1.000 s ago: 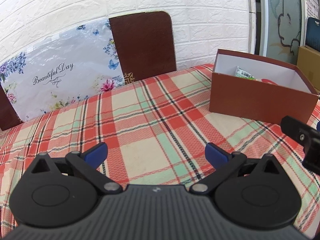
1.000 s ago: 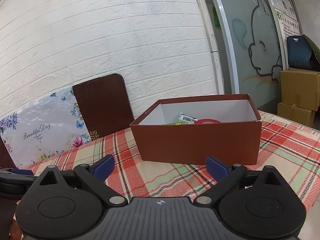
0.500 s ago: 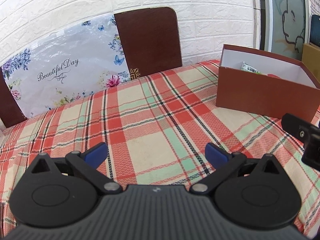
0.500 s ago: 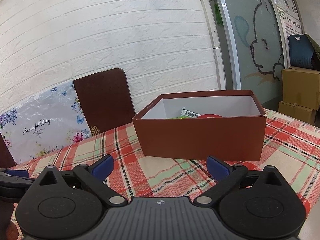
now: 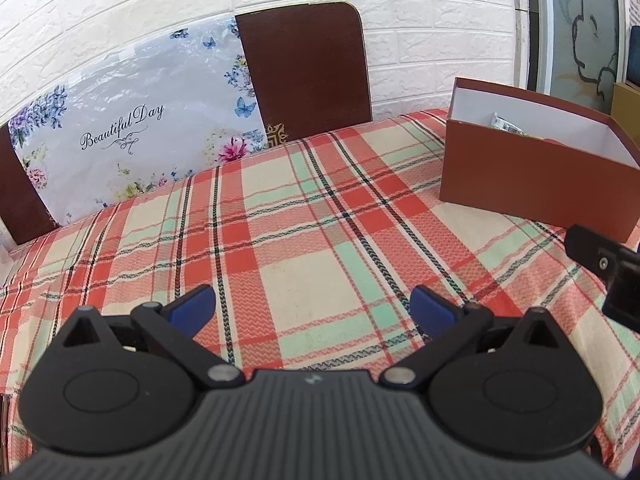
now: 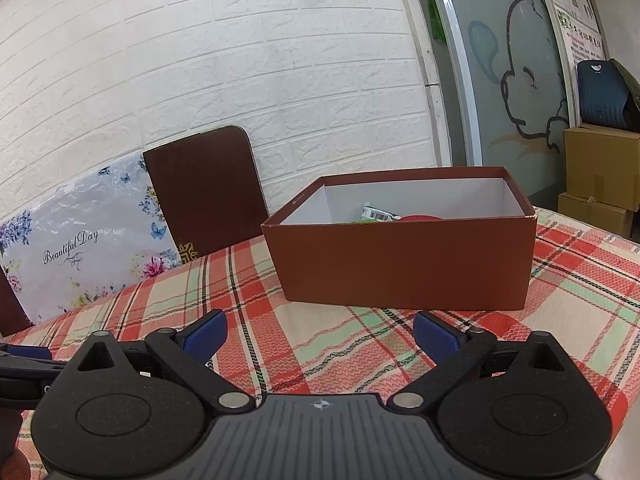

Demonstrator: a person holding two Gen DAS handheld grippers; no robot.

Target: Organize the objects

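Note:
A brown open box (image 6: pixel 404 268) with a white inside stands on the plaid tablecloth (image 6: pixel 320 344). It holds a green-and-white packet (image 6: pixel 378 214) and something red (image 6: pixel 420 218), mostly hidden by the front wall. My right gripper (image 6: pixel 320 334) is open and empty, low over the cloth in front of the box. My left gripper (image 5: pixel 314 308) is open and empty over bare cloth, with the box (image 5: pixel 536 180) to its far right. Part of the right gripper (image 5: pixel 608 268) shows at the right edge of the left wrist view.
A dark brown chair back (image 5: pixel 306 76) and a floral "Beautiful Day" bag (image 5: pixel 128 128) stand behind the table against a white brick wall. Cardboard boxes (image 6: pixel 600 176) are stacked on the floor past the table's right side.
Both grippers have drawn back and up a little; the box looks smaller and sits farther right in the left wrist view. Both stay open and empty.

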